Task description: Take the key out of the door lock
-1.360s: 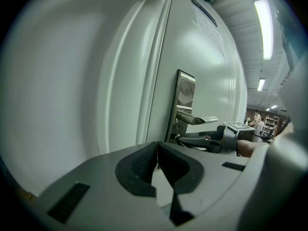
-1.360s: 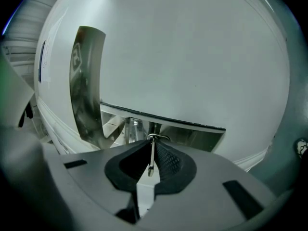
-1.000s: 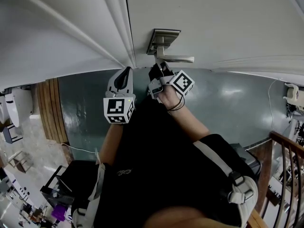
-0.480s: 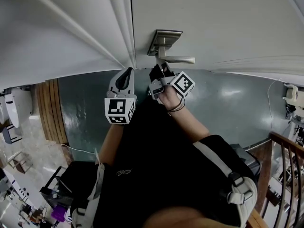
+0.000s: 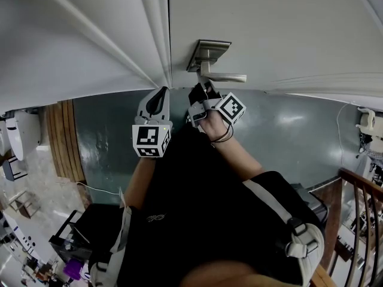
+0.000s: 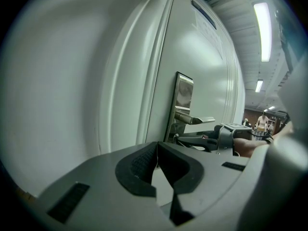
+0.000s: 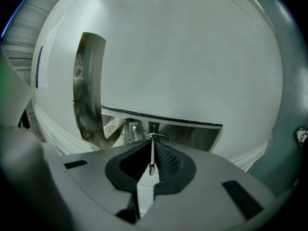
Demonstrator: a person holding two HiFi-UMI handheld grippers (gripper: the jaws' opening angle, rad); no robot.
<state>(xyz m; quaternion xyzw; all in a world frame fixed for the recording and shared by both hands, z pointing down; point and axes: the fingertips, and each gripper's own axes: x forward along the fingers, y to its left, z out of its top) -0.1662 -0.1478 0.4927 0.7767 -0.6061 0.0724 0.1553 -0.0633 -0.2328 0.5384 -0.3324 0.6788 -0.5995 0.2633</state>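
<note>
A silver lever handle [image 5: 226, 76] sits on a brushed metal lock plate [image 5: 207, 49] on the white door. Just below the lever, my right gripper [image 5: 201, 92] is shut on the thin flat key [image 7: 151, 154]. The key stands edge-on between the ribbed pads, its wire ring [image 7: 157, 136] at the tips, with the lever [image 7: 163, 128] and plate [image 7: 86, 95] right behind. My left gripper [image 5: 159, 95] hangs beside the door frame, left of the lock. Its jaws [image 6: 156, 161] are shut with nothing in them. From the left gripper view the right gripper [image 6: 195, 139] reaches in under the lever [image 6: 198, 121].
The white door frame mouldings [image 5: 157, 34] run left of the lock. Below lies a dark green floor [image 5: 287, 130]. A wooden railing [image 5: 359, 190] stands at the right, and wooden planks [image 5: 60, 136] and clutter at the left.
</note>
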